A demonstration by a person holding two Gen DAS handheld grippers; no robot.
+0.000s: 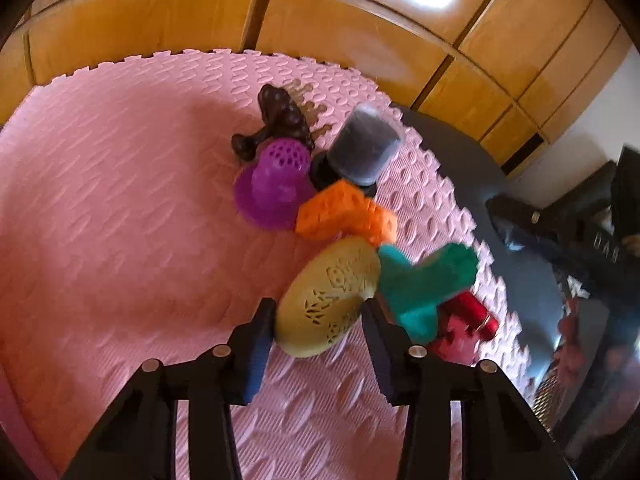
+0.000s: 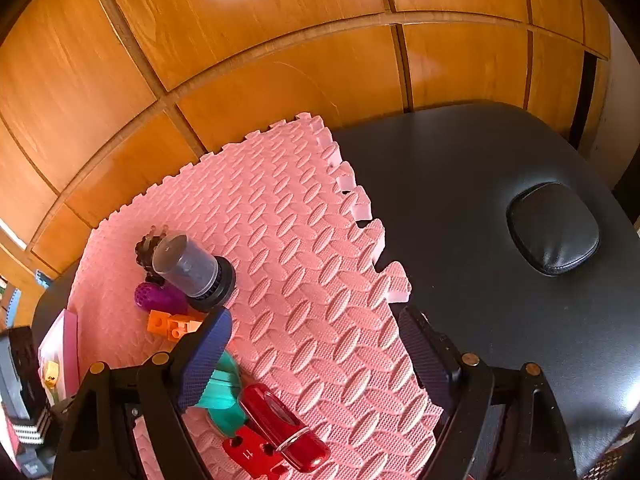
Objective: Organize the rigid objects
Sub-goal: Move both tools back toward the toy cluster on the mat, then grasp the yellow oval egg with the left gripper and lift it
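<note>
Rigid objects lie lined up on your pink foam mat (image 1: 120,220), nearly sorted.
Left tongs (image 1: 318,320) clamp the yellow perforated disc (image 1: 328,300); right tongs (image 2: 314,344) gape wide, empty.

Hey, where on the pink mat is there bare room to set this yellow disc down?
Bare pink mat lies left of the purple cup, out to the wooden wall. Another bare strip lies between the grey cylinder and the mat's jagged edge. It is crowded around the orange block and green piece.

A yellow perforated oval disc (image 1: 330,298), tilted on edge, leans against the teal block (image 1: 426,286) and orange block (image 1: 344,216).
</note>
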